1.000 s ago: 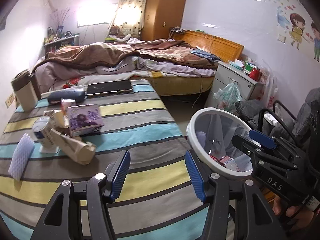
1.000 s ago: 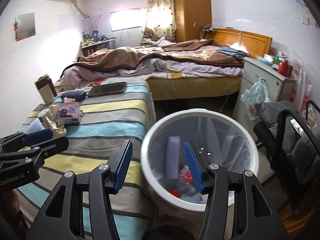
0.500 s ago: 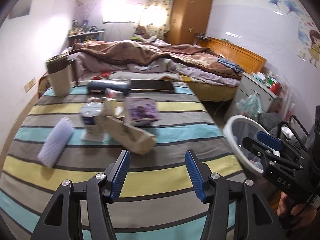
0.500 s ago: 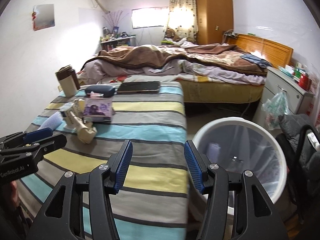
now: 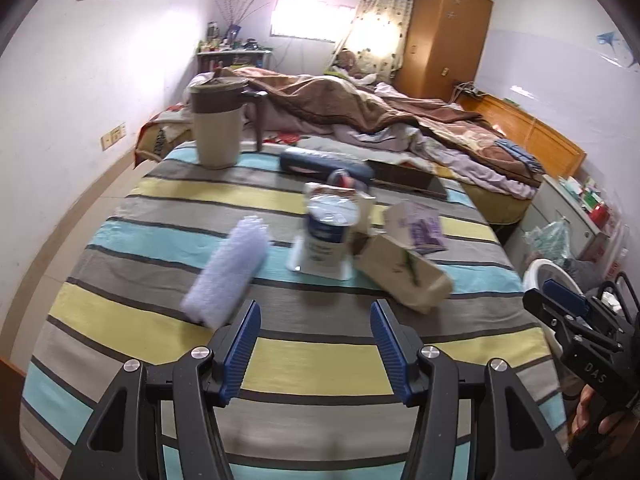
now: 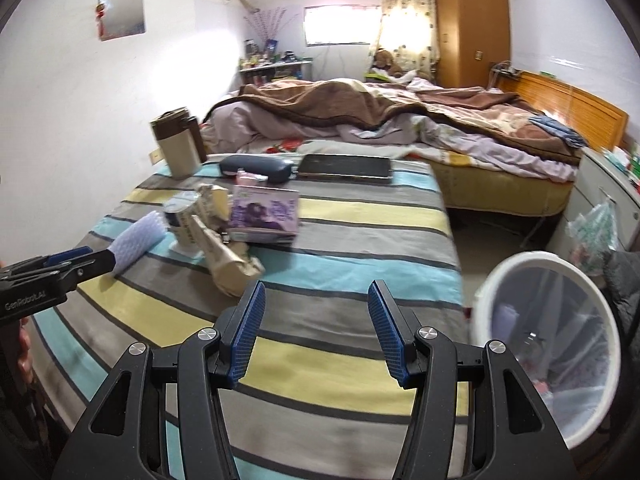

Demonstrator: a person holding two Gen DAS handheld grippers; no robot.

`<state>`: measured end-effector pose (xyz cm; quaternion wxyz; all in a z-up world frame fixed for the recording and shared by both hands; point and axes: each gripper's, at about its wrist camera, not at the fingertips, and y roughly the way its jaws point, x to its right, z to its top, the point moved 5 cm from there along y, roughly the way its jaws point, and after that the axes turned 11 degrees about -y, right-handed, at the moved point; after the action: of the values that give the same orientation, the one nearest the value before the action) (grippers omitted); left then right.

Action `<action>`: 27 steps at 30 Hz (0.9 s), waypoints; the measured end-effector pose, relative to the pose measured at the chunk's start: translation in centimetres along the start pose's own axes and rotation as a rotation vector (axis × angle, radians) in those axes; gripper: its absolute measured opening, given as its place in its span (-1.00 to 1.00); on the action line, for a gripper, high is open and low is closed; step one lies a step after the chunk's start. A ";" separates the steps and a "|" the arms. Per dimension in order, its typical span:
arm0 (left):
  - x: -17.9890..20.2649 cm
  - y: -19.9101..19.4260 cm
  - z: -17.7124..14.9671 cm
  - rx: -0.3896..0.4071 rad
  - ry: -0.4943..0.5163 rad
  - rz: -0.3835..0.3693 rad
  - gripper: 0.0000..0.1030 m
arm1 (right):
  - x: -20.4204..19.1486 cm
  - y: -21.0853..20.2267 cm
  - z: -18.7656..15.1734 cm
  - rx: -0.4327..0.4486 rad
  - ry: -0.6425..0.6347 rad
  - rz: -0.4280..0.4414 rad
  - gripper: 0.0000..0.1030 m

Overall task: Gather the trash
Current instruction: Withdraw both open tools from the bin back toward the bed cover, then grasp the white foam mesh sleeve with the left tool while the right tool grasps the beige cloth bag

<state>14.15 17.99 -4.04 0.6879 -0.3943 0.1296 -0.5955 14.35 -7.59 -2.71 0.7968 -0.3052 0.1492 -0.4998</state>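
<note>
On the striped cloth lie a white foam roll, a blue-and-white cup on a white lid, a crumpled beige paper bag and a purple box. My left gripper is open and empty, hovering just short of the foam roll and cup. My right gripper is open and empty too, over the cloth near the paper bag. The white trash bin with a clear liner stands off the table's right edge, some trash inside it.
Further back on the cloth stand a beige and brown jug, a dark blue case and a flat tablet. Beyond is an unmade bed, a wardrobe and a nightstand at right.
Both grippers swung left, away from the trash bin and over the table. The bin slid to the right edge of both views, and the foam roll and cup now sit ahead of the left gripper.
</note>
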 end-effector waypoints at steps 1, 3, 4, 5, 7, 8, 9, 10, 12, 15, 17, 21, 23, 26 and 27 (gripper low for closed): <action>-0.6 0.2 0.2 -0.003 -0.008 0.007 0.10 | -0.4 0.4 0.2 -0.003 -0.008 0.005 0.08; -1.7 0.6 0.4 -0.011 -0.026 0.016 0.10 | -1.2 1.0 0.4 -0.010 -0.024 0.020 0.08; -2.3 0.8 0.5 -0.014 -0.031 0.022 0.11 | -1.6 1.4 0.5 -0.017 -0.032 0.028 0.09; -2.7 1.0 0.6 -0.015 -0.033 0.026 0.11 | -1.9 1.7 0.5 -0.023 -0.039 0.034 0.10; -3.6 1.5 0.7 -0.022 -0.041 0.040 0.11 | -2.7 2.5 0.6 -0.039 -0.053 0.048 0.11; -3.9 1.8 0.8 -0.027 -0.041 0.046 0.11 | -2.9 2.7 0.7 -0.043 -0.055 0.053 0.11; -4.3 2.1 1.0 -0.031 -0.044 0.053 0.11 | -3.0 3.0 0.8 -0.045 -0.055 0.063 0.12; -4.5 2.4 1.1 -0.033 -0.045 0.056 0.11 | -3.3 3.2 1.0 -0.043 -0.049 0.078 0.13; -5.0 3.1 1.4 -0.040 -0.047 0.061 0.11 | -3.3 3.6 1.2 -0.039 -0.030 0.103 0.15; -5.3 4.0 2.0 -0.043 -0.039 0.075 0.12 | -3.4 4.2 1.5 -0.043 -0.016 0.120 0.23; -5.5 4.7 2.4 -0.054 -0.037 0.076 0.12 | -3.8 4.8 1.7 -0.048 -0.031 0.115 0.24; -5.9 6.0 3.1 -0.075 -0.044 0.075 0.13 | -4.1 5.9 2.0 -0.073 -0.047 0.118 0.24; -5.9 6.6 3.2 -0.092 -0.046 0.065 0.13 | -4.3 6.5 2.1 -0.091 -0.047 0.132 0.24; -6.0 7.5 3.4 -0.115 -0.051 0.048 0.13 | -4.7 7.2 2.1 -0.103 -0.059 0.135 0.24; -5.9 7.7 3.4 -0.121 -0.052 0.040 0.13 | -4.8 7.3 2.1 -0.106 -0.061 0.131 0.24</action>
<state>20.36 24.57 -8.92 0.6778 -0.4476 0.1554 -0.5622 18.46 -0.31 -6.03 0.8148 -0.3515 0.1707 -0.4283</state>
